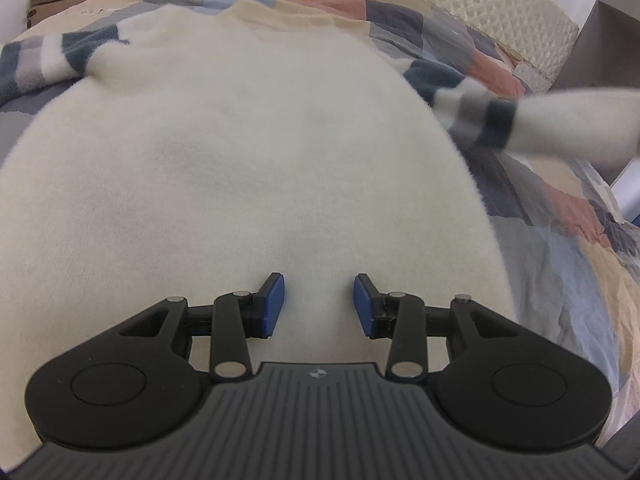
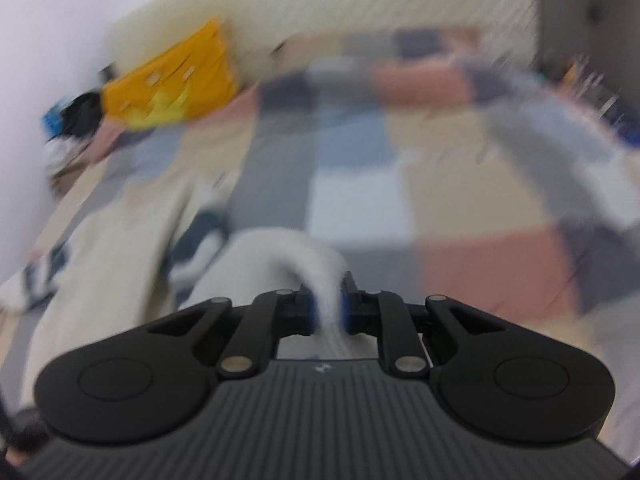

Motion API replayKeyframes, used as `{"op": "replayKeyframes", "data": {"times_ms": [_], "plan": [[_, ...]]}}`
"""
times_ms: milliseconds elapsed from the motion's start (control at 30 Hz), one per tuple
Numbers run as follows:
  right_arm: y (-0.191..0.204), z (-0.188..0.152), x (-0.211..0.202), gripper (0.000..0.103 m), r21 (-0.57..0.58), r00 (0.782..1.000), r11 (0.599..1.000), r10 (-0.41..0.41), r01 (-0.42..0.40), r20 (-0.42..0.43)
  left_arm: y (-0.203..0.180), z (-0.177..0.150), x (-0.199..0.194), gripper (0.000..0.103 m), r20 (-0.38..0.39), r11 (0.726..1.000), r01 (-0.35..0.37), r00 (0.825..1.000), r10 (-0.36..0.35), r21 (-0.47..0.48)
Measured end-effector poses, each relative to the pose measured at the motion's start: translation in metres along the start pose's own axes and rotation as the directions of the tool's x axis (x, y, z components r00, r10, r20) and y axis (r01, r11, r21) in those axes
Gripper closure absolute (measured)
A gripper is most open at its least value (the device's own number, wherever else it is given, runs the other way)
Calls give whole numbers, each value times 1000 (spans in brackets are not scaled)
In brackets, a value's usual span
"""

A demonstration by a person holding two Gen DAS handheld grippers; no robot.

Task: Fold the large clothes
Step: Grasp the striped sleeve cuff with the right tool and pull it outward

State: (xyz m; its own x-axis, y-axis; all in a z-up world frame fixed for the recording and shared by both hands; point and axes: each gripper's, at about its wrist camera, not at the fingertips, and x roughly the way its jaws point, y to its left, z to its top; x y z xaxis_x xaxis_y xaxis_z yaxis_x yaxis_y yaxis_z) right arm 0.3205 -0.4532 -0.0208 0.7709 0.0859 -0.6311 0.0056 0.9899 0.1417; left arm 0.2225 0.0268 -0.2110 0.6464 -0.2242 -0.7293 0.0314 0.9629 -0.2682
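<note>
Sweater (image 1: pixel 224 152) lies flat on the bed (image 1: pixel 568 264); right hand-held gripper (image 2: pixel 328 310) pinches its sleeve (image 2: pixel 320 272), left hand-held gripper (image 1: pixel 319 304) hovers agape. Lay the sleeve squarely across the body.

Cream fuzzy sweater (image 1: pixel 224 168) lies spread flat on the bed, body filling most of the left wrist view, neckline at the far end. Sleeves have dark blue, grey and white stripes. Left sleeve (image 1: pixel 48 66) lies out flat to the side on the bed. Right sleeve (image 1: pixel 520 120) is lifted off the bed, stretched sideways, blurred; its cream cuff end (image 2: pixel 320 272) is pinched between the right tool's (image 2: pixel 328 312) pads. In the right wrist view the sweater body sits at left, also blurred.
</note>
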Motion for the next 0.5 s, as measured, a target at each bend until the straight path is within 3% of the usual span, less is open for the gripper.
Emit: {"op": "replayKeyframes", "data": {"times_ms": [233, 400, 500], "plan": [[-26, 90, 20, 89, 89, 977, 983, -170, 159, 131, 4, 3, -9, 59, 10, 999, 48, 999, -48, -13], [-58, 119, 55, 89, 168, 946, 949, -291, 266, 144, 2, 9, -16, 59, 24, 994, 106, 994, -106, -14], [-81, 114, 83, 89, 186, 930, 926, -350, 327, 109, 1, 12, -17, 59, 24, 992, 127, 992, -126, -10]]}}
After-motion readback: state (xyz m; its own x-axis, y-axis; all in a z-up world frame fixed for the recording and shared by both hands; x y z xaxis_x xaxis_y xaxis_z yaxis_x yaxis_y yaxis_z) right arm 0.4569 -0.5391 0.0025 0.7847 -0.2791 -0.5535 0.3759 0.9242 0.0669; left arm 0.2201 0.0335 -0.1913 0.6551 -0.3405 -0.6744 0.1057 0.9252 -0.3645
